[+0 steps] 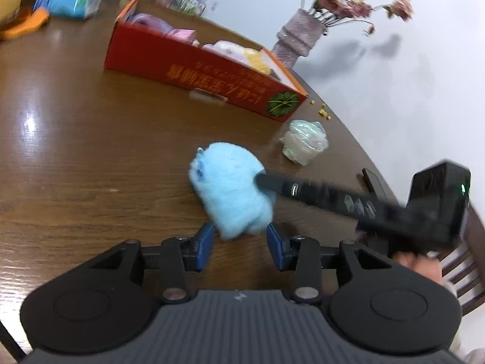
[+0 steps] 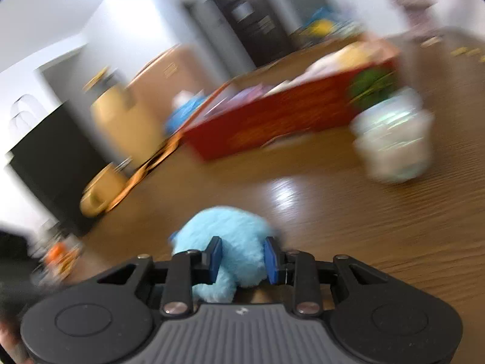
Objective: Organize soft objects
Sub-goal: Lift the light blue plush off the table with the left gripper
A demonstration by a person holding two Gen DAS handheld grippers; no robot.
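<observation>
A red cardboard box (image 1: 200,60) stands open on the brown worktop (image 1: 75,139), holding pastel soft items: pink, lilac, white and yellow ones packed along its length. A fluffy light-blue plush (image 1: 230,191) lies on the worktop in front of the box. The right tool (image 2: 242,257) grips this plush, blue pads pressed into the fur on both sides. The left tool (image 1: 239,239) stands part open at the plush's near end, without squeezing it. A plastic-wrapped whitish bundle (image 1: 304,145) sits just beside the box's corner
</observation>
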